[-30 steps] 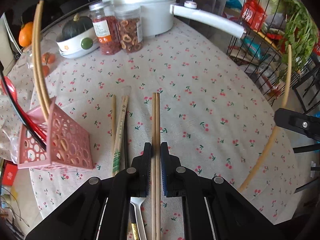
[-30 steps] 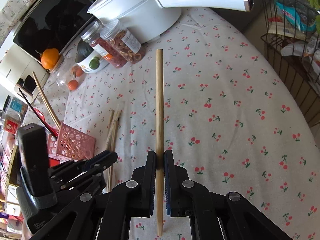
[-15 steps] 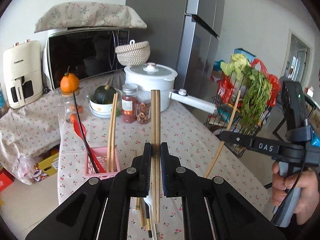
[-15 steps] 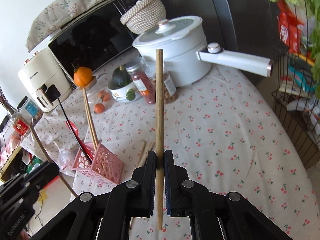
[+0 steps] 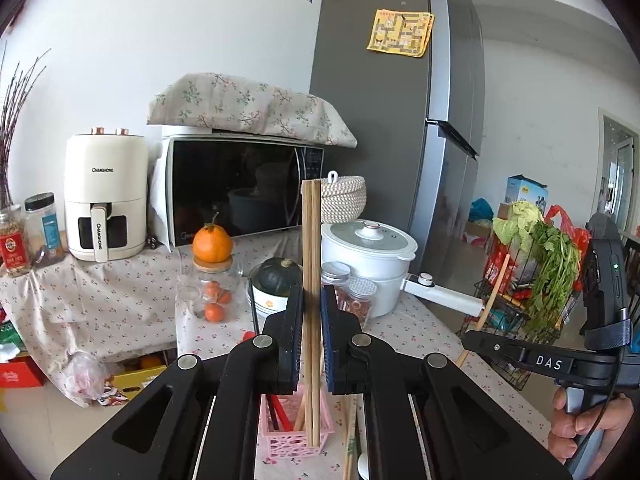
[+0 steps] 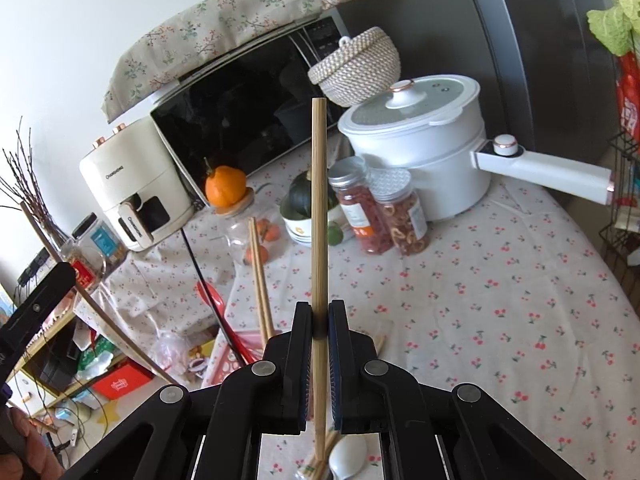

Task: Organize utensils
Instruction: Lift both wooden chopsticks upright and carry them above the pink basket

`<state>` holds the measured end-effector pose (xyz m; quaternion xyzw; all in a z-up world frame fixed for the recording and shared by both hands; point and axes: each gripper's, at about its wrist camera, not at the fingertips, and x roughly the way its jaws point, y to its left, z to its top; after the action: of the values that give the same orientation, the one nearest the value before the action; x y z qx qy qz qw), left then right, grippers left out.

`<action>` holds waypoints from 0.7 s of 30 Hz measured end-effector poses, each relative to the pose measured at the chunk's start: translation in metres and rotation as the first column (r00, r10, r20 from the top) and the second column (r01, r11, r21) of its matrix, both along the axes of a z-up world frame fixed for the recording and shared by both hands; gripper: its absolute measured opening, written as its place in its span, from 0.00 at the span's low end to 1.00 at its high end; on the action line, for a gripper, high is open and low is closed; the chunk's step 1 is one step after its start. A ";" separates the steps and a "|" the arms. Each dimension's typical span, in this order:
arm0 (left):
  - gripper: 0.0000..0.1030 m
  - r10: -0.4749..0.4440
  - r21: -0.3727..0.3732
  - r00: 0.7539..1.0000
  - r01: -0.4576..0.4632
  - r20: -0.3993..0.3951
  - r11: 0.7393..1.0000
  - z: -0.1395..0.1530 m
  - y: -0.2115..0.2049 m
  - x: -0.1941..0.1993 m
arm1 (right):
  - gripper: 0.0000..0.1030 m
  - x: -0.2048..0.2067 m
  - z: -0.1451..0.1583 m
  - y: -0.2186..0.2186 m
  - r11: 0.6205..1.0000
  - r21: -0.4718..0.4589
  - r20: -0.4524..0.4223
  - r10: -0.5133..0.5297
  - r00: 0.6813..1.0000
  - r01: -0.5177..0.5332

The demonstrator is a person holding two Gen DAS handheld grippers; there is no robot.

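A home kitchen: microwave (image 5: 240, 192), fridge (image 5: 384, 120), air fryer (image 5: 105, 196).

Both grippers are matte black plastic. The left gripper (image 5: 311, 312) and the right gripper (image 6: 319, 320) each have angular linkage arms with round silver screw heads and flat fingers lined with ribbed dark blue pads. Beside the wire basket (image 5: 504, 308), the right gripper's body reads "DAS" in white, with a small green light, a black strap and a black cable.
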<state>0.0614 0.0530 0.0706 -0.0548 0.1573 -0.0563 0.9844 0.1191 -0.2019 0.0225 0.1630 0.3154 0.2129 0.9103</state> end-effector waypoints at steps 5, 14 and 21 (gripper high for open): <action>0.09 0.051 0.011 0.996 -0.052 0.074 0.999 -0.008 0.006 0.011 | 0.05 0.006 0.000 0.022 1.000 0.012 0.034 0.011 0.999 -0.011; 0.09 0.051 0.053 0.997 -0.048 -0.063 0.997 -0.050 0.002 0.048 | 0.05 0.011 -0.003 0.026 0.999 0.046 0.064 -0.002 0.998 -0.001; 0.42 0.018 -0.025 0.977 -0.024 -0.212 0.999 -0.069 0.008 0.064 | 0.05 0.011 -0.006 0.023 0.999 0.051 0.071 -0.006 0.997 0.003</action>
<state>0.1249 0.0608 0.0019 -0.0759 0.2600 -0.0420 0.9617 0.1301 -0.1791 0.0167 0.1790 0.2770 0.2244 0.9170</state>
